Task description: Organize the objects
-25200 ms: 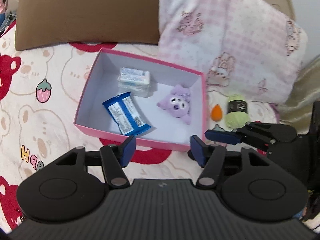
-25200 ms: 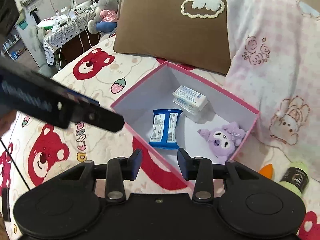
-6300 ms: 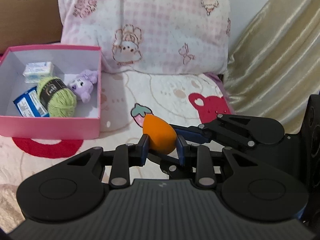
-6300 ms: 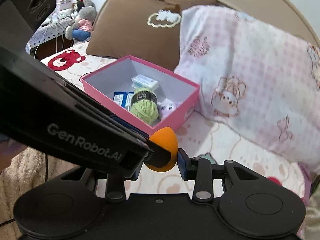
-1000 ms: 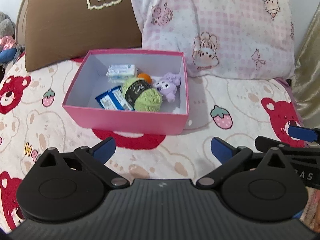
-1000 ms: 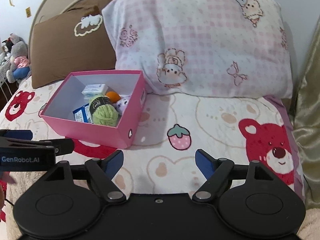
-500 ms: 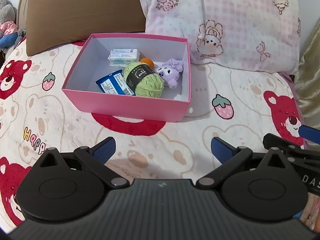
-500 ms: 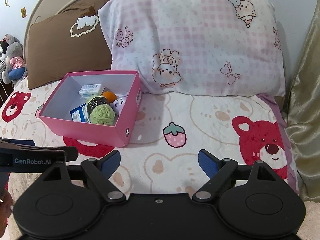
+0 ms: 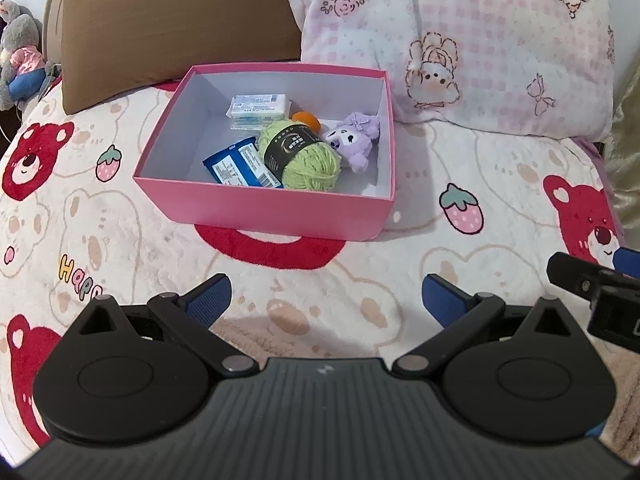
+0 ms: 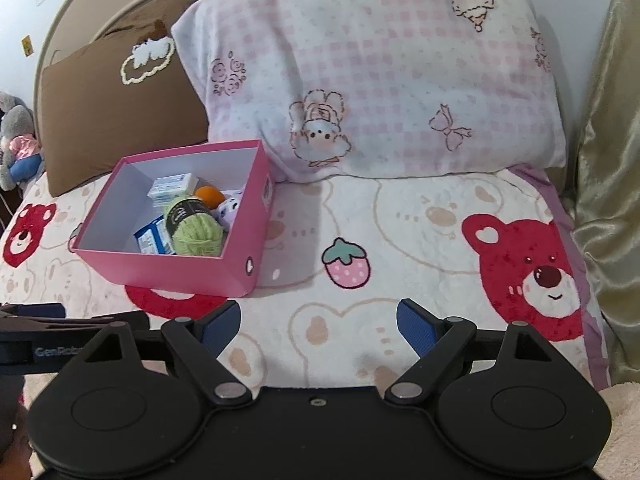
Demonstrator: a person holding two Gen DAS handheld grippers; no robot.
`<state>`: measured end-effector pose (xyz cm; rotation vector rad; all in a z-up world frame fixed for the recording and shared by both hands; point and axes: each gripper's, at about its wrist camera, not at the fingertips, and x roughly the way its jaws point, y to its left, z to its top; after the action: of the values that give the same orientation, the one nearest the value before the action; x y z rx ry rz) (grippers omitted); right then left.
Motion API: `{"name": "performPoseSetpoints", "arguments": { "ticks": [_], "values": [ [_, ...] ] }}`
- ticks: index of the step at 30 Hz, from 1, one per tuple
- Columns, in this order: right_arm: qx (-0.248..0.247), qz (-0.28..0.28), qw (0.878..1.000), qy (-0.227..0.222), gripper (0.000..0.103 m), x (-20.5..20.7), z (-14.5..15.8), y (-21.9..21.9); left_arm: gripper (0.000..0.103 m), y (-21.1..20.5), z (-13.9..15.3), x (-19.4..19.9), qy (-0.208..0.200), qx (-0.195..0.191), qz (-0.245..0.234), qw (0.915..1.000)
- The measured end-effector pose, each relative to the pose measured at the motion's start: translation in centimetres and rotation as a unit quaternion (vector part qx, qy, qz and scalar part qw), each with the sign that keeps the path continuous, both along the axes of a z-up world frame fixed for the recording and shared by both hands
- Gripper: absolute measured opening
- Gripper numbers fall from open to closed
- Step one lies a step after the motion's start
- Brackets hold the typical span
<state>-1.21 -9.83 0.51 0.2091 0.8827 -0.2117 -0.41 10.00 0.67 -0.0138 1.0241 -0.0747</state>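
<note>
The pink box (image 9: 280,208) stands on the bed (image 9: 360,280), in front of the brown pillow (image 9: 168,28) and the pink checked pillow (image 9: 460,40). It now holds five items: the green yarn ball (image 9: 304,156), the orange sponge (image 9: 307,120), the purple plush toy (image 9: 356,140), the blue packet (image 9: 236,164) and the white tissue pack (image 9: 258,106). About six seconds earlier the orange sponge was gripped between the fingers of both grippers, outside the box; it now lies inside, behind the yarn ball and beside the plush toy.

The left gripper (image 9: 326,294) hovers over the bedspread in front of the box, its fingers spread wide with nothing between them. The right gripper (image 10: 318,322) is to the right of the box; its jaws have just been opening and its fingers now stand wide apart and empty.

No loose item shows on the visible bedspread in either view. Judgement: the collecting step appears complete, and both grippers are free for any remaining step.
</note>
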Motion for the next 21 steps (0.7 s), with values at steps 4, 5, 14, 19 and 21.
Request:
{"name": "performPoseSetpoints", "arguments": {
  "ticks": [4, 5, 14, 19, 21],
  "values": [
    [0.006, -0.007, 1.0, 0.004, 0.088, 0.08, -0.34, -0.27, 0.103, -0.09, 0.05, 0.02, -0.001, 0.0, -0.001, 1.0],
    [0.008, -0.008, 1.0, 0.005, 0.088, 0.1, -0.43, -0.33, 0.103, -0.09, 0.07, 0.01, -0.001, 0.0, -0.001, 1.0],
    [-0.001, -0.014, 1.0, 0.014, 0.088, -0.15, -0.45, 0.01, 0.103, -0.13, 0.1, 0.1, 0.002, -0.006, 0.008, 0.9999],
    [0.002, -0.02, 1.0, 0.016, 0.088, -0.14, -0.44, -0.01, 0.103, -0.04, -0.13, 0.23, 0.019, -0.007, 0.012, 0.9997],
    [0.002, -0.021, 1.0, 0.016, 0.088, -0.19, -0.43, -0.04, 0.103, -0.02, -0.15, 0.22, 0.02, -0.007, 0.012, 0.9997]
  ]
}}
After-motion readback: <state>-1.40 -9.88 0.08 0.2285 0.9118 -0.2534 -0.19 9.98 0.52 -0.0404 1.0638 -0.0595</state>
